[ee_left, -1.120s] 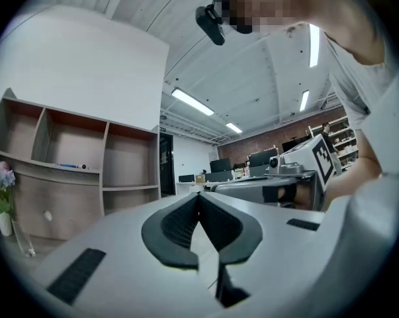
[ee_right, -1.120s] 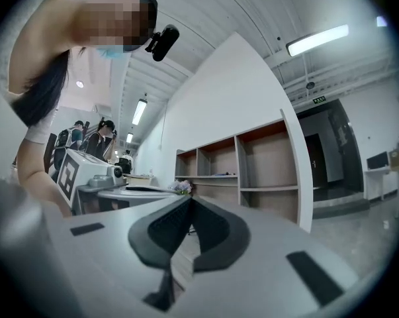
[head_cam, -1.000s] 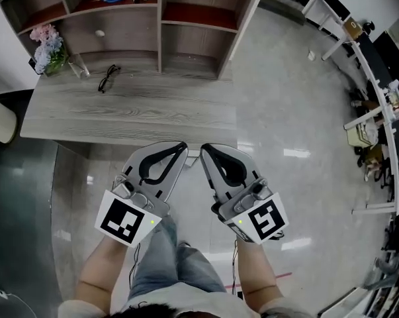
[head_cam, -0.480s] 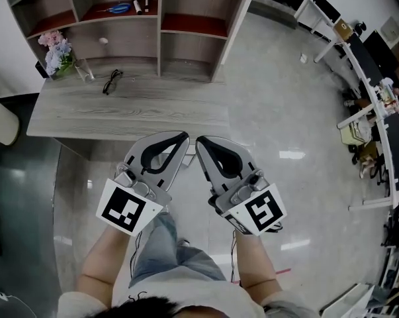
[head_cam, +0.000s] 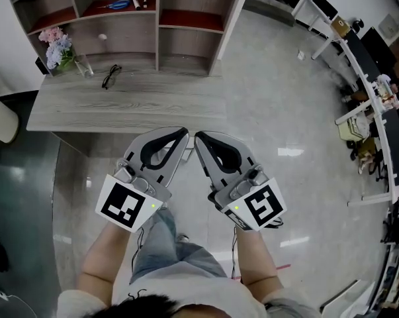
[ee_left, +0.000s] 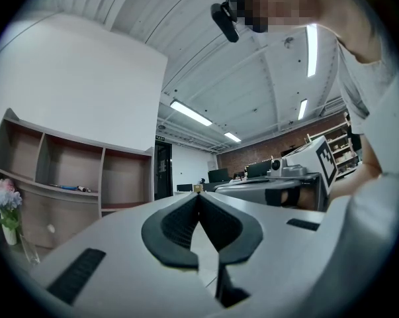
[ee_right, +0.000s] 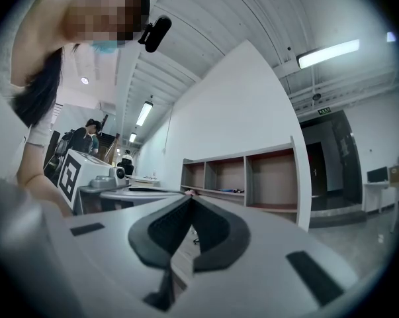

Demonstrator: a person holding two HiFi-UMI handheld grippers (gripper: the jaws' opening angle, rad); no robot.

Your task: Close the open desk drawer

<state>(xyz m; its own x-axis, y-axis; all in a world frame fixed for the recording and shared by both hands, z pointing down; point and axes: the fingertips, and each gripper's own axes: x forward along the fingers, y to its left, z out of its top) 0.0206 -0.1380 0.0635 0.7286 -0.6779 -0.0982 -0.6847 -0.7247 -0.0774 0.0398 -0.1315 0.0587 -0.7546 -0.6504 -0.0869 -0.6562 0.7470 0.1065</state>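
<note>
A grey wood desk (head_cam: 126, 111) stands in front of me in the head view, with an open shelf unit (head_cam: 159, 25) on its back. No open drawer shows; the desk's front below the top is hidden. My left gripper (head_cam: 184, 132) and right gripper (head_cam: 198, 136) are side by side, their tips at the desk's front edge. Both are shut with nothing between the pads. The left gripper view shows the left gripper (ee_left: 198, 194) pointing across the room, with the shelf unit (ee_left: 73, 177) to its left. In the right gripper view the right gripper (ee_right: 189, 199) points toward the shelf unit (ee_right: 252, 181).
On the desk lie black glasses (head_cam: 110, 76) and a vase of flowers (head_cam: 57, 48). A blue tool (head_cam: 118, 5) lies on a shelf. White desks (head_cam: 364, 65) line the right side across shiny floor (head_cam: 285, 151). A white rounded object (head_cam: 0, 118) sits at the left.
Both grippers have moved a little closer to the desk's front edge and nearer each other. They stay shut. The head view has shifted slightly.
</note>
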